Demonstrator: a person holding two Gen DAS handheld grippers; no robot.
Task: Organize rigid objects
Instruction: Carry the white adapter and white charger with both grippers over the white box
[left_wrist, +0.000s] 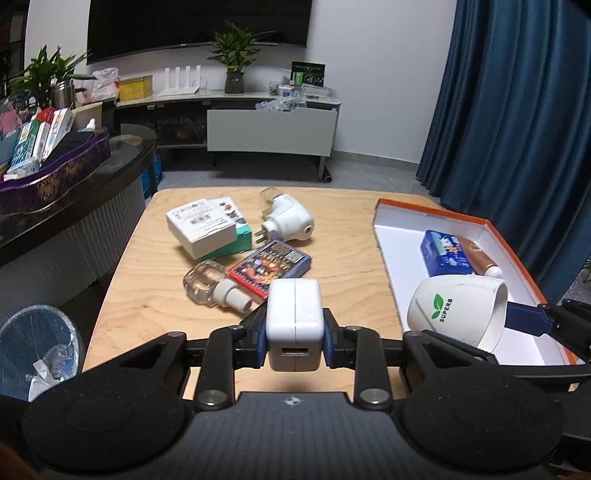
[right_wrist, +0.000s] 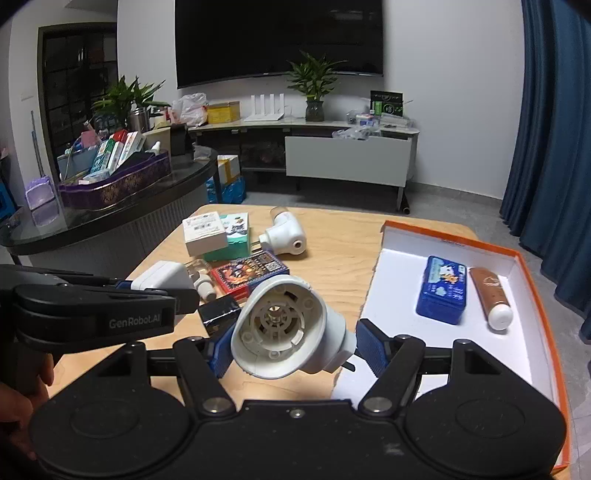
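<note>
Two items already lie in the orange-rimmed box (right_wrist: 524, 266): a blue tin (right_wrist: 441, 291) and a brown tube (right_wrist: 491, 295). We hold two more in the air. The left gripper (left_wrist: 294, 332) is clamped on a white charger (left_wrist: 294, 314). The right gripper (right_wrist: 291, 350) stands wide around a white plug-in housing (right_wrist: 280, 332), both pads touching it, at the box's near-left corner. Still on the worktop (left_wrist: 147, 314): two cartons, a card pack (left_wrist: 269, 267), a clear bottle (left_wrist: 210, 282) and a second plug-in unit (left_wrist: 288, 218).
</note>
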